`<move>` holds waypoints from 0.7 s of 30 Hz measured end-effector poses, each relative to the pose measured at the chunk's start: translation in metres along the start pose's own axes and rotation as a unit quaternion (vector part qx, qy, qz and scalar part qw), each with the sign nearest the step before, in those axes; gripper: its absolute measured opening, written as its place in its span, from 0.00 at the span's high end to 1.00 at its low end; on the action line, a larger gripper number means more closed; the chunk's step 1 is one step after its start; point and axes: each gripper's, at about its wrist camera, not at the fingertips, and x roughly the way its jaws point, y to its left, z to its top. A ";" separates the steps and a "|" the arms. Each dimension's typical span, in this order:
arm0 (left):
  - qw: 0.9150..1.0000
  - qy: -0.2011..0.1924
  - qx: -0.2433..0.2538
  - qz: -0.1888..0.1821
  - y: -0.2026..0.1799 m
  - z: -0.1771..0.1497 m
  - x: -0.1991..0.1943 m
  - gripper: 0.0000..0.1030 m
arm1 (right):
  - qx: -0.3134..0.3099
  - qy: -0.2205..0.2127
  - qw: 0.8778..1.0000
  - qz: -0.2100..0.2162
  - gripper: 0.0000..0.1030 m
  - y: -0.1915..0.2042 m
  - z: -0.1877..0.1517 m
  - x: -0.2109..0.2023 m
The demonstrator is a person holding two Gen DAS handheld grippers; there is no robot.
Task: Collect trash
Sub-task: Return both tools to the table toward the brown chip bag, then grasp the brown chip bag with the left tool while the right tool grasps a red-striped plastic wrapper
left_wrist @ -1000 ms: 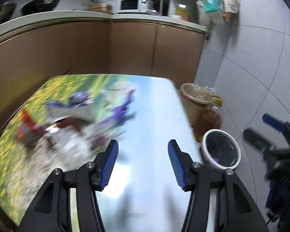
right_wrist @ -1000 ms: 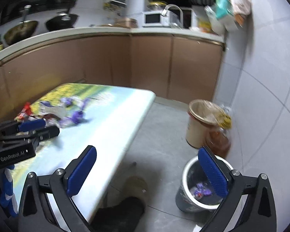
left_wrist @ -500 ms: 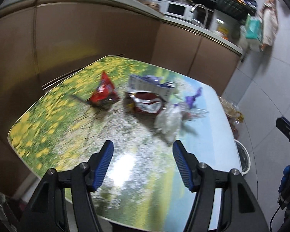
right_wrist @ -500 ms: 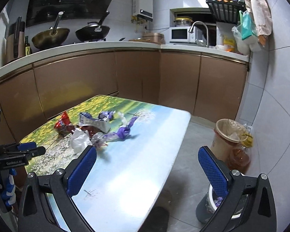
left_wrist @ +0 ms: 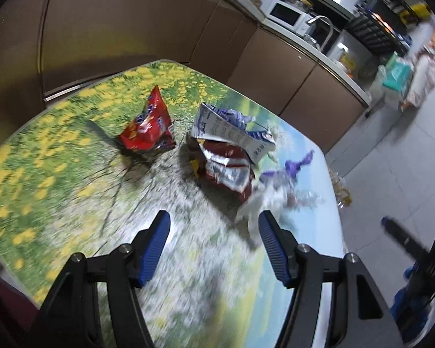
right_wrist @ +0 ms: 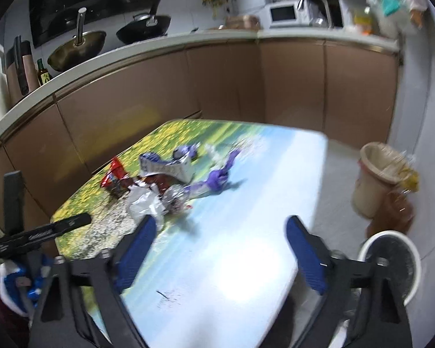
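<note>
Trash lies in a heap on the flower-print table (left_wrist: 72, 156): a red snack bag (left_wrist: 148, 124), a white and blue carton (left_wrist: 232, 133), a torn red and silver wrapper (left_wrist: 226, 168), a purple wrapper (left_wrist: 293, 168) and crumpled clear plastic (left_wrist: 264, 203). My left gripper (left_wrist: 214, 226) hovers open over the table just short of the heap, empty. My right gripper (right_wrist: 220, 232) hangs over the table's near end; its jaws are closing with nothing between them. The clear plastic (right_wrist: 145, 203) sits by its left finger.
A white bin with a dark liner (right_wrist: 394, 264) stands on the floor right of the table, beside a tan bucket (right_wrist: 374, 182) with bags. Brown cabinets (right_wrist: 188, 87) and a counter with pans run behind the table. Grey floor tiles lie to the right.
My left gripper swung left and rolled, so the heap now lies straight ahead and closer. My right gripper turned from the floor bin toward the table, and its jaws narrowed.
</note>
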 end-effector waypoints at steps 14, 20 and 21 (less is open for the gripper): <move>0.992 0.033 -0.124 0.015 0.013 0.048 0.097 0.60 | 0.049 0.097 0.988 0.112 0.36 0.010 0.017 0.137; 0.989 0.039 -0.145 0.003 0.017 0.049 0.105 0.79 | 0.081 0.119 0.979 0.142 0.77 0.007 0.013 0.166; 0.989 0.037 -0.144 0.002 0.017 0.048 0.103 0.82 | 0.081 0.119 0.979 0.144 0.86 0.007 0.012 0.166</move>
